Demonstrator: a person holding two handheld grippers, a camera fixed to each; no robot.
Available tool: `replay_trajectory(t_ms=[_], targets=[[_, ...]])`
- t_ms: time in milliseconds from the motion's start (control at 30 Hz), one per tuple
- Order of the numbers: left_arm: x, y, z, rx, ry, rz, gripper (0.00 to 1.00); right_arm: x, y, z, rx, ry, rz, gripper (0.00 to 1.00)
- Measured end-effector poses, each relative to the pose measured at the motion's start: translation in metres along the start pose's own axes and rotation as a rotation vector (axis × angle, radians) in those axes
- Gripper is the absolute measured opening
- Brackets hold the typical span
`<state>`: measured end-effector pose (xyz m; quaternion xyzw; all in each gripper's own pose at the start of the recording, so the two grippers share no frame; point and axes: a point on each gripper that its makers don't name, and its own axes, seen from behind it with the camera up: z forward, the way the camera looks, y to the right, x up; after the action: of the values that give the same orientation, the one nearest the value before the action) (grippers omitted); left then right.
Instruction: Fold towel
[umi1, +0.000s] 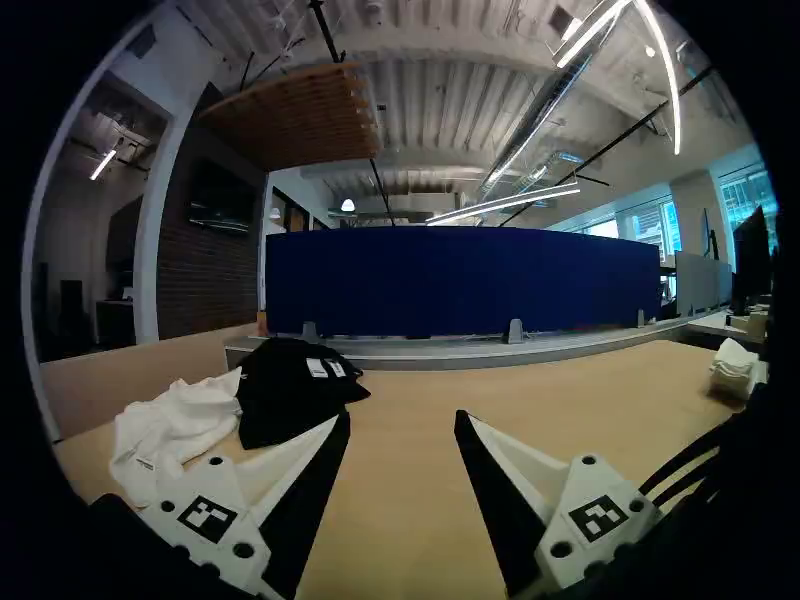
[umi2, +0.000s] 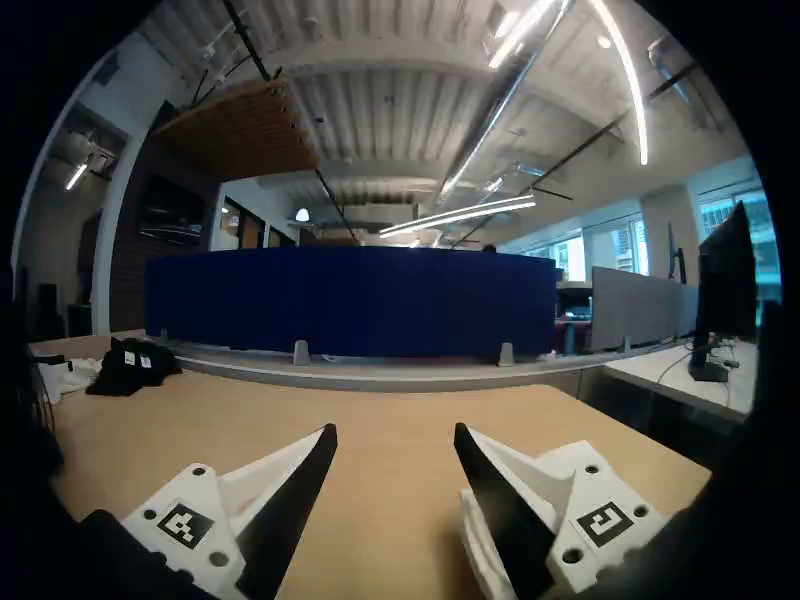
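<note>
Left gripper: open, 2 fingers apart, nothing held, over table | Right gripper: open, nothing held | White towel: crumpled on table, before divider's left end, touching black cloth | Folded stack: before divider's right end

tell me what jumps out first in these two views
The deep blue divider panel spanning the back of the wooden desk grabs the eye first. Next comes the pile at the desk's left in the left gripper view: a crumpled white towel beside a black cloth. In the foreground, the left gripper and right gripper each stand open above the desk.
</note>
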<state>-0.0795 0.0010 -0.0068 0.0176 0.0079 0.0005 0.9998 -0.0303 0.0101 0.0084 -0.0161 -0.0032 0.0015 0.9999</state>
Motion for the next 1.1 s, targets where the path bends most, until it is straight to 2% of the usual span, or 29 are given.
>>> replay_trajectory(t_ms=[267,667,1100], targets=[[0.0,-0.001,0.0,0.0,0.0,0.0,0.76,-0.011,0.0,0.0,-0.007,-0.003,0.0,0.92],[0.0,0.0,-0.001,0.0,0.0,0.0,0.77,-0.02,0.0,-0.002,0.006,-0.009,0.051,0.92],[0.0,0.0,0.0,0.0,0.0,0.0,0.76,-0.027,-0.003,0.001,0.014,-0.013,0.044,0.92]])
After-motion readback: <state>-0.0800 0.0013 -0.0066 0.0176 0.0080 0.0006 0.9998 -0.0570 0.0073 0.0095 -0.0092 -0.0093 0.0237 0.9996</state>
